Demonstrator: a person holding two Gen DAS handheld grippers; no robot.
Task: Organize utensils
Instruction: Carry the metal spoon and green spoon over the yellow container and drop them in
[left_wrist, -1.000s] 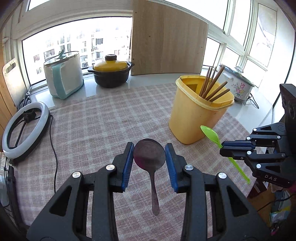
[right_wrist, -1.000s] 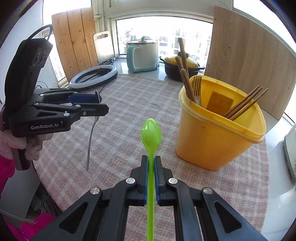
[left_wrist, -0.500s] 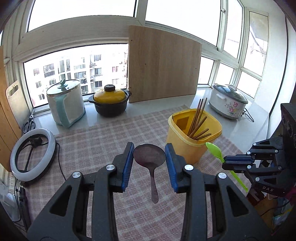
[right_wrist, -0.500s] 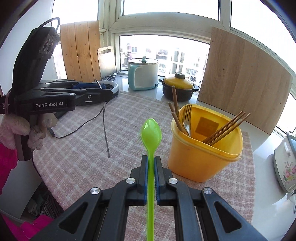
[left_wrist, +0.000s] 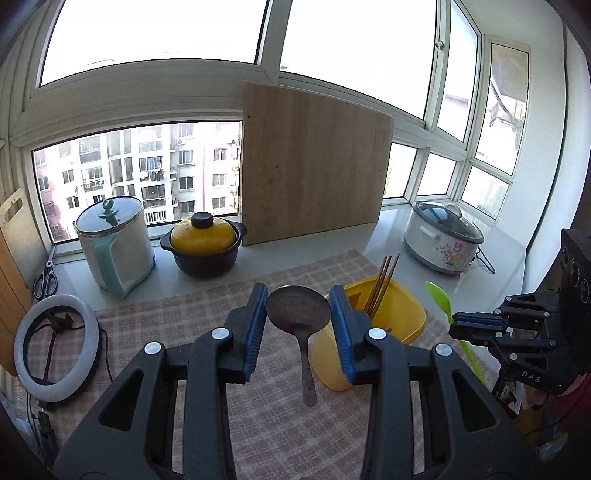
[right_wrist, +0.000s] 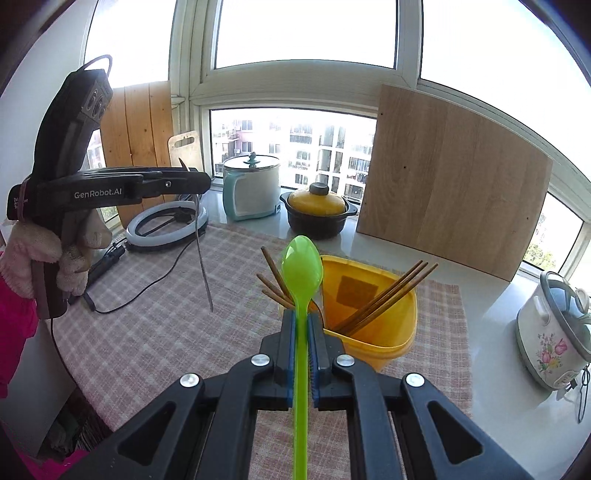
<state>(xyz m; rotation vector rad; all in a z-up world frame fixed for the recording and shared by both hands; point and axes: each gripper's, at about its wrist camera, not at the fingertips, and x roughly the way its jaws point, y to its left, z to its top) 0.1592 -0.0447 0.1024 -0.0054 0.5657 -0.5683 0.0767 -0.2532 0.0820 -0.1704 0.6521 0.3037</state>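
Note:
My left gripper (left_wrist: 298, 314) is shut on a metal spoon (left_wrist: 298, 314) by its bowl, handle hanging down, high above the table. It also shows in the right wrist view (right_wrist: 199, 181) with the spoon handle (right_wrist: 204, 266) hanging. My right gripper (right_wrist: 300, 325) is shut on a green plastic spoon (right_wrist: 302, 269), bowl pointing forward; it shows in the left wrist view (left_wrist: 458, 326) too, where the green spoon (left_wrist: 439, 299) sticks up. A yellow utensil holder (right_wrist: 384, 325) with chopsticks (right_wrist: 388, 295) stands below both, also in the left wrist view (left_wrist: 402, 310).
A checked cloth (left_wrist: 184, 314) covers the table. Behind stand a kettle (left_wrist: 114, 243), a yellow-lidded pot (left_wrist: 203, 245), a wooden board (left_wrist: 314, 162) and a rice cooker (left_wrist: 443, 240). A ring light (left_wrist: 55, 354) with its cable lies left.
Both grippers have risen well above the table with their spoons. The yellow holder now sits lower and farther in both views.

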